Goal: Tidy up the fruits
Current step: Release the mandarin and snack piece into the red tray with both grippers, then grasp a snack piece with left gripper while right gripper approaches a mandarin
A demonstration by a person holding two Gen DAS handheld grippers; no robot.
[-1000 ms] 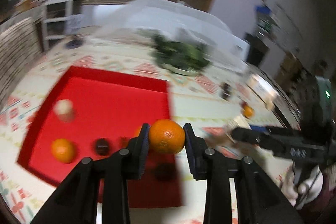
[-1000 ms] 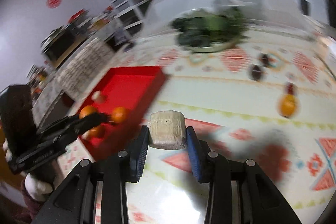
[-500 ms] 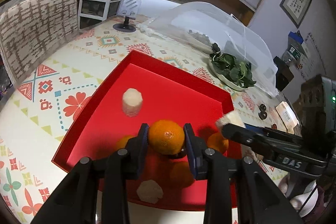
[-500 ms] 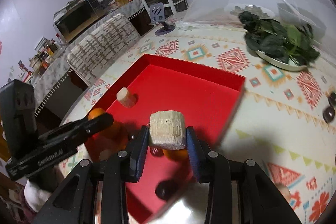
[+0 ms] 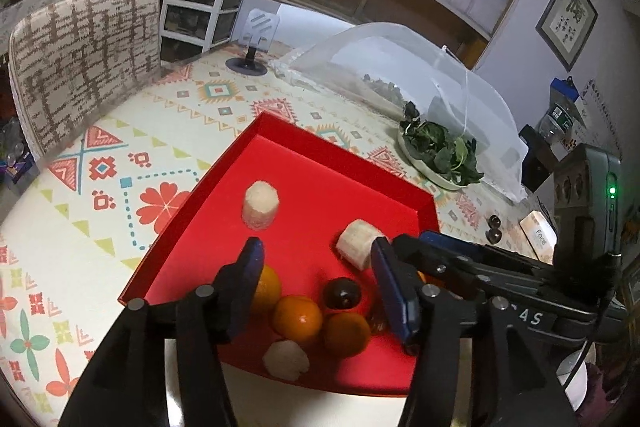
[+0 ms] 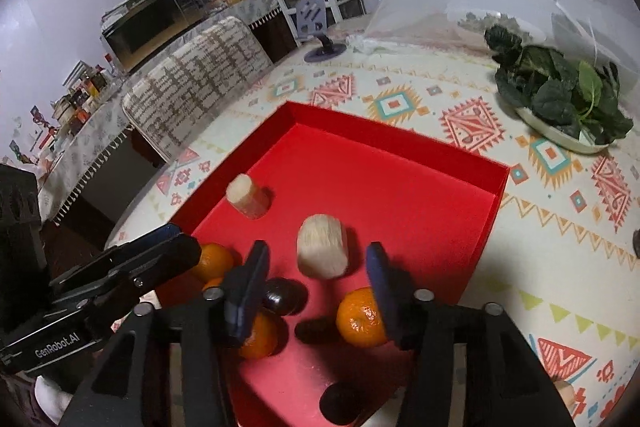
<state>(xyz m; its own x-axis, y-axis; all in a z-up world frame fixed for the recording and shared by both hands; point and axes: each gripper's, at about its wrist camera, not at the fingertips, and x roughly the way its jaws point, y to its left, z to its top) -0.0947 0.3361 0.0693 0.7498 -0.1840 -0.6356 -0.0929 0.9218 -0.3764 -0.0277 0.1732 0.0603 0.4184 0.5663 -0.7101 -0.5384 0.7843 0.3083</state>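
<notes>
A red tray lies on the patterned table. In it are several oranges, dark round fruits and pale cut fruit chunks. My left gripper is open and empty above the oranges at the tray's near edge. My right gripper is open and empty, with a pale chunk lying on the tray just beyond its fingers. The right gripper's fingers show in the left wrist view next to that chunk.
A plate of leafy greens sits beyond the tray beside a mesh food cover. A phone stand is at the table's far side. A patterned chair stands on the left. Small dark fruits lie right of the tray.
Both grippers opened. The orange left my left gripper and lies among the oranges; the pale chunk left my right gripper and lies on the tray.
</notes>
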